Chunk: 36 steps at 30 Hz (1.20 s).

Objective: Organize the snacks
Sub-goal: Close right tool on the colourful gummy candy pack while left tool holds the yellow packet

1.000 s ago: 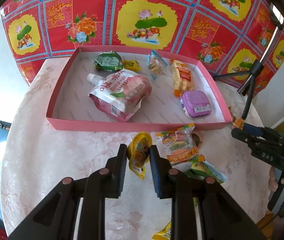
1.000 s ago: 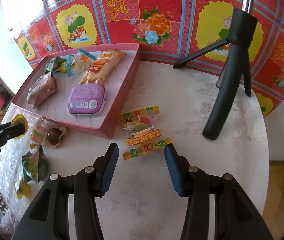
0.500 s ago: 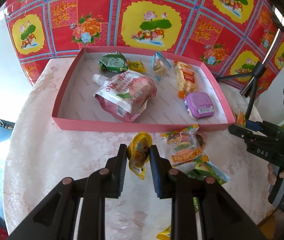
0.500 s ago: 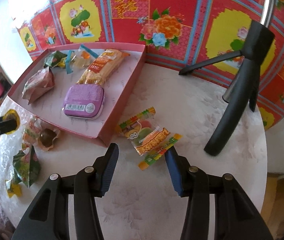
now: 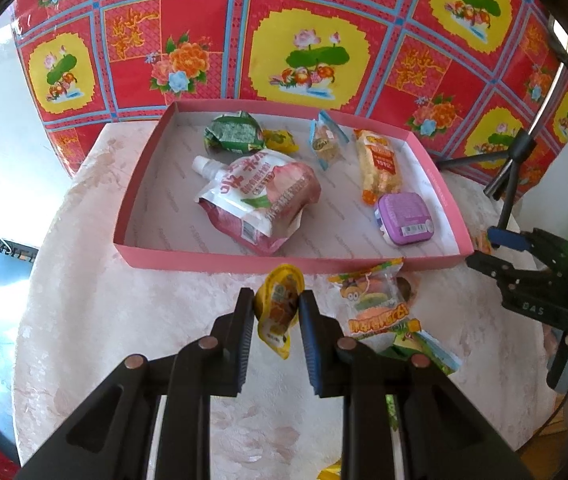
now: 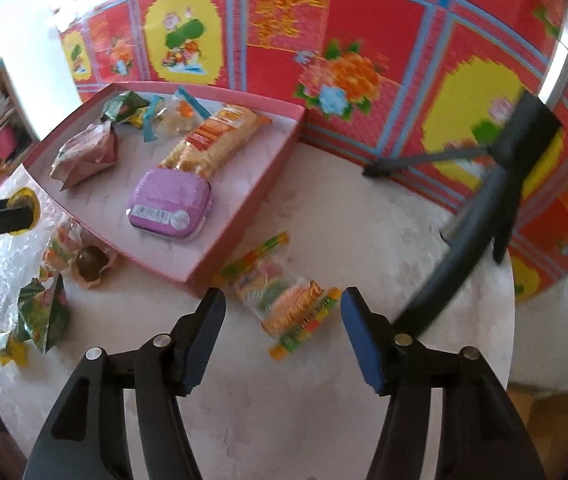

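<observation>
**Snack sorting: yellow packet pinched above the desk, gummy bag waiting**

Round desk (image 5: 84,320) under a pale floral cloth, backed by a red and yellow flowered sheet. Pink tray (image 5: 284,261) at centre, already holding a pink spouted pouch (image 5: 260,196) with large Chinese characters not clearly readable, a green wrapper, an orange cracker pack (image 5: 377,166) and a purple tin (image 5: 403,219) with a barcode label.

Left gripper (image 5: 276,312) pressed onto a small yellow packet (image 5: 278,308), held clear of the cloth just short of the tray's near wall. Light, soft, crinkly film by the look of it; pinched mid-body, lower end hanging free. Print on it too small to read.

Right gripper (image 6: 280,316) spread wide, holding nothing, aimed at a striped gummy bag (image 6: 284,298) lying flat beside the tray's corner. Likely light and slippery; best taken across the narrow width, near the middle. Orange lettering blurred, unreadable.

Looser sweets further left on the cloth.
</observation>
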{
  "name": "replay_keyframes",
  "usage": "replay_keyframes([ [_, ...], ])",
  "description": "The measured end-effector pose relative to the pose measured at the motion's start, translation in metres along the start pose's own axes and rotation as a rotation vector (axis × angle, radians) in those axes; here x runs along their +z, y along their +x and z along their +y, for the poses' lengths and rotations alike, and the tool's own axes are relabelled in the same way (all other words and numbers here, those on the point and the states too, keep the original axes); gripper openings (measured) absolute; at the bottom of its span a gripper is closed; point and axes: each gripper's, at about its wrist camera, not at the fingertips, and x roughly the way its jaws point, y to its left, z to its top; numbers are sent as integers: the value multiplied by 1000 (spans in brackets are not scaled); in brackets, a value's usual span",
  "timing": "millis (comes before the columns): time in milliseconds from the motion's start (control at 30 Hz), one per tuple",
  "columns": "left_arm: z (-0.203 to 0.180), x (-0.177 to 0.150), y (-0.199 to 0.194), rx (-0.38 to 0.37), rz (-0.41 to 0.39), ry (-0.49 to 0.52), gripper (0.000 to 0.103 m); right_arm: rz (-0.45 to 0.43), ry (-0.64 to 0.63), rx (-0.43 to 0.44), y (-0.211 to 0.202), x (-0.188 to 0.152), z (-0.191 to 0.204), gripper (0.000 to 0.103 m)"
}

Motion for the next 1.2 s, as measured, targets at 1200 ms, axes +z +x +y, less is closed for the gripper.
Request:
replay_keyframes([
  [1200,-2,2,-3,36,-20,-11,24,27,-148,164,19,9,-17,36],
])
